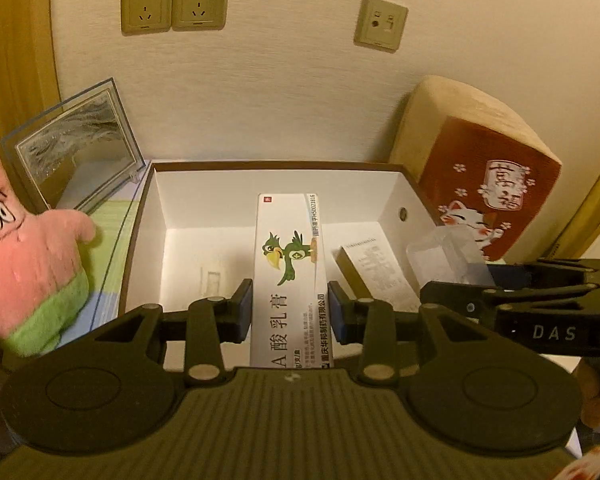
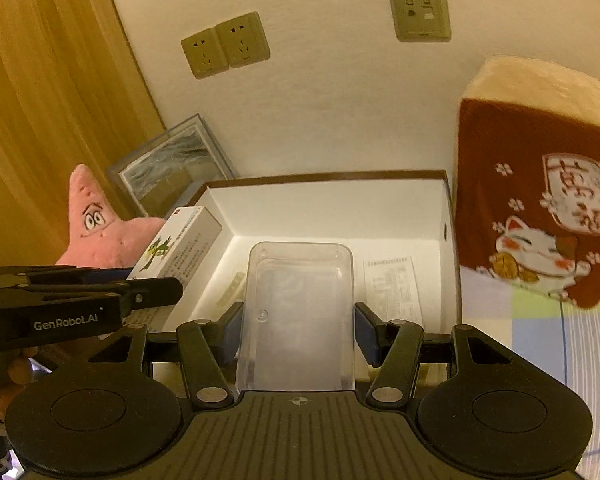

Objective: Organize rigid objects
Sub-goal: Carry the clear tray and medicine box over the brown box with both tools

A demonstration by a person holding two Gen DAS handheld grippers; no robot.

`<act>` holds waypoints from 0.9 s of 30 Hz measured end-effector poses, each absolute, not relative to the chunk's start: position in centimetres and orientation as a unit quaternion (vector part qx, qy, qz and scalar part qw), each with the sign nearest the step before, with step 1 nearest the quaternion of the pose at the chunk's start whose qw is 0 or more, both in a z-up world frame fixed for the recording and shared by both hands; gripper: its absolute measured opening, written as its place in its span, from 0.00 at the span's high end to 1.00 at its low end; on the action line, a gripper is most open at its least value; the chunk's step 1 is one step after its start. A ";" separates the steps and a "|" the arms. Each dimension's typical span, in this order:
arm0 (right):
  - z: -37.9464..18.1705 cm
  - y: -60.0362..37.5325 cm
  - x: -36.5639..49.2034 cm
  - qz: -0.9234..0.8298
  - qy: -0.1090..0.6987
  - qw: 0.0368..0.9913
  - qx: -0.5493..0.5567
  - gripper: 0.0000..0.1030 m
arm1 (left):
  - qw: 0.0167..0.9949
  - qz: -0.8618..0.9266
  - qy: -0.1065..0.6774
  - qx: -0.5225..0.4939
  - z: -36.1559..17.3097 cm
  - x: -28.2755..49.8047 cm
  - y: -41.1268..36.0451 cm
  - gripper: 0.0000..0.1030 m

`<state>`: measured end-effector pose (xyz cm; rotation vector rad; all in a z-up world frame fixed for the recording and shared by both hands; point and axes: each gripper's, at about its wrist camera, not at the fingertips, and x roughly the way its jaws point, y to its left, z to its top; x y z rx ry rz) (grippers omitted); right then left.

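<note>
Two items are being carried at once toward the open white box (image 1: 204, 216). A long ointment carton (image 1: 290, 280) with a green parrot print is pinched between the pads of the left gripper (image 1: 290, 308), held above the box's near-middle. A clear plastic case (image 2: 298, 312) is clamped by the right gripper (image 2: 298, 332), hanging over the right half. A small printed box (image 1: 374, 272) is already seen lying inside on the right. The placing step appears to be in hand: next, each item probably needs lowering to bare floor, clear of what lies there, before the jaws are spread.
</note>
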<state>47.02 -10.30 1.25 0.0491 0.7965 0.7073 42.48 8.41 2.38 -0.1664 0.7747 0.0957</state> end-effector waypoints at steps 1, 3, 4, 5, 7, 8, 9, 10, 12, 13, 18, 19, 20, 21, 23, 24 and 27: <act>1.2 -10.0 47.3 0.335 0.380 0.862 0.021 0.48 | 0.921 0.048 0.377 -0.080 2.3 42.9 8.6 0.68; 1.1 -9.5 48.1 0.334 0.380 0.863 0.017 0.48 | 0.921 0.050 0.379 -0.079 2.2 43.7 8.9 0.68; 1.0 -9.3 48.6 0.333 0.380 0.863 0.016 0.48 | 0.920 0.050 0.380 -0.079 2.1 44.1 9.1 0.68; 0.8 -9.0 48.9 0.331 0.381 0.863 0.014 0.48 | 0.920 0.051 0.381 -0.078 2.0 44.4 9.1 0.68; 0.4 -8.4 49.7 0.329 0.384 0.863 0.011 0.48 | 0.918 0.053 0.385 -0.079 1.6 45.3 9.4 0.68; 0.1 -8.1 50.1 0.327 0.386 0.863 0.008 0.48 | 0.917 0.054 0.387 -0.079 1.4 45.7 9.5 0.68; -0.2 -7.8 50.4 0.325 0.389 0.862 0.006 0.48 | 0.916 0.054 0.389 -0.078 1.2 46.1 9.6 0.68; -0.5 -7.6 50.8 0.323 0.393 0.861 0.003 0.48 | 0.916 0.054 0.391 -0.078 1.0 46.4 9.6 0.68; -1.3 -7.2 51.4 0.319 0.401 0.859 0.001 0.47 | 0.913 0.053 0.397 -0.078 0.3 47.1 9.7 0.68; -1.7 -7.0 51.7 0.317 0.407 0.857 0.000 0.47 | 0.911 0.053 0.402 -0.080 -0.1 47.4 9.7 0.68; -3.8 -6.6 52.6 0.309 0.435 0.846 0.003 0.47 | 0.897 0.053 0.430 -0.086 -2.6 48.8 10.0 0.68; -4.2 -6.5 52.8 0.308 0.440 0.843 0.003 0.48 | 0.894 0.052 0.436 -0.088 -3.1 49.0 10.1 0.68; -4.6 -6.5 53.0 0.306 0.445 0.842 0.003 0.48 | 0.892 0.052 0.440 -0.090 -3.5 49.2 10.1 0.68; -4.9 -6.5 53.1 0.304 0.449 0.840 0.002 0.48 | 0.889 0.051 0.446 -0.091 -4.1 49.4 10.2 0.68; -5.6 -6.5 53.3 0.299 0.458 0.837 0.004 0.47 | 0.885 0.050 0.455 -0.092 -4.8 49.7 10.3 0.68; -5.9 -6.5 53.5 0.297 0.461 0.836 0.005 0.48 | 0.882 0.050 0.459 -0.092 -5.2 49.9 10.3 0.68; -6.3 -6.5 53.7 0.293 0.468 0.834 0.006 0.47 | 0.878 0.048 0.468 -0.091 -6.1 50.3 10.4 0.68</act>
